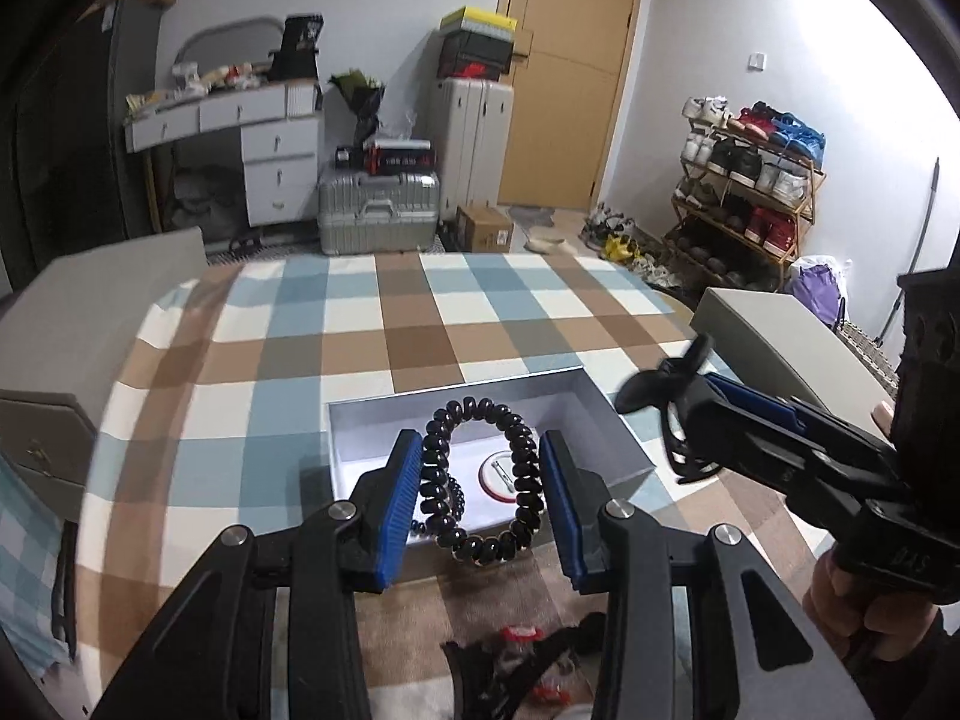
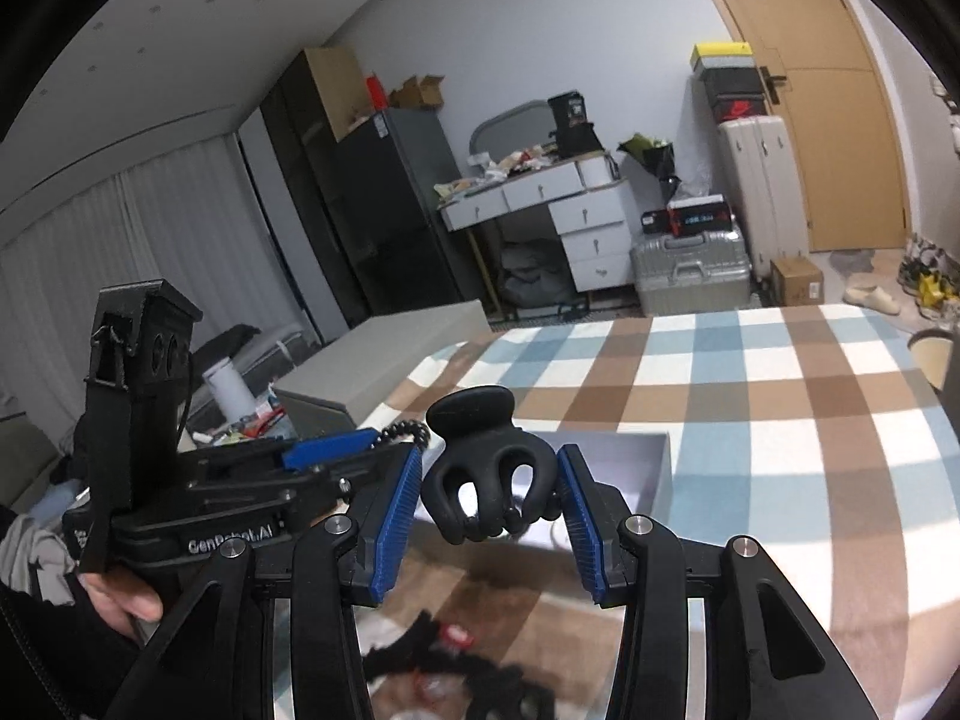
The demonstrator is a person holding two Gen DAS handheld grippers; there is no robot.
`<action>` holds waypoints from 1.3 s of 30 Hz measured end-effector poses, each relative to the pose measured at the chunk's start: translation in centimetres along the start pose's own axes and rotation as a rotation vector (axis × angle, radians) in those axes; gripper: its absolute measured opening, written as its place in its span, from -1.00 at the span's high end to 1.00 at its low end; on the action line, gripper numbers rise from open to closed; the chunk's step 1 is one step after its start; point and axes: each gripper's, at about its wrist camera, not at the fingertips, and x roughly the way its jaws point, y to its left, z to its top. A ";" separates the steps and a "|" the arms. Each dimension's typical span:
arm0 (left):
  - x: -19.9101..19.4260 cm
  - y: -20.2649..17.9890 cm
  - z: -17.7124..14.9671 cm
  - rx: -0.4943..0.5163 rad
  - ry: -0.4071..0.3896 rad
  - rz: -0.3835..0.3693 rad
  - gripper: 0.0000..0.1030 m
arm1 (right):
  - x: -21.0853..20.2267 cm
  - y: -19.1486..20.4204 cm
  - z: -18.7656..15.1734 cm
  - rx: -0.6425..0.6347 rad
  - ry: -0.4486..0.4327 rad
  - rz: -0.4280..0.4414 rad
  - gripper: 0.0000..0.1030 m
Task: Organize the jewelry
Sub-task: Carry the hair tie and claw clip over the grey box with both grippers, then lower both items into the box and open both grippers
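Note:
In the left wrist view my left gripper (image 1: pixel 479 450) is shut on a black bead bracelet (image 1: pixel 522 456), whose loop hangs between the blue pads. Below it an open grey box (image 1: pixel 372 420) sits on the checked tablecloth with a round white badge (image 1: pixel 503 474) inside. To the right, my right gripper (image 1: pixel 690 396) is shut on a black hair claw clip (image 1: pixel 651 387), held above the cloth beside the box. The right wrist view shows the claw clip (image 2: pixel 486 480) pinched between the right gripper's (image 2: pixel 487 468) pads. There my left gripper (image 2: pixel 384 441) appears at the left with bracelet beads (image 2: pixel 403 429) showing, and the box (image 2: pixel 636 468) lies behind.
A heap of dark accessories with red bits (image 1: pixel 528 660) lies on the cloth near the front edge. Grey box parts rest at the table's left (image 1: pixel 90 300) and right (image 1: pixel 774 336). A cup (image 2: pixel 930 354) stands at the far right edge. A hand (image 1: pixel 852 594) holds the right gripper.

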 end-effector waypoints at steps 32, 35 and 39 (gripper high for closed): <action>5.3 2.0 0.2 -0.048 0.155 -0.112 0.23 | 8.2 -3.3 -0.2 0.026 0.140 -0.056 0.09; 5.1 1.8 0.3 -0.039 0.146 -0.108 0.14 | 7.6 -3.4 -0.1 0.034 0.131 -0.059 0.09; 4.9 1.0 0.4 -0.008 0.155 -0.097 0.00 | 6.1 -3.5 0.2 0.049 0.089 -0.061 0.09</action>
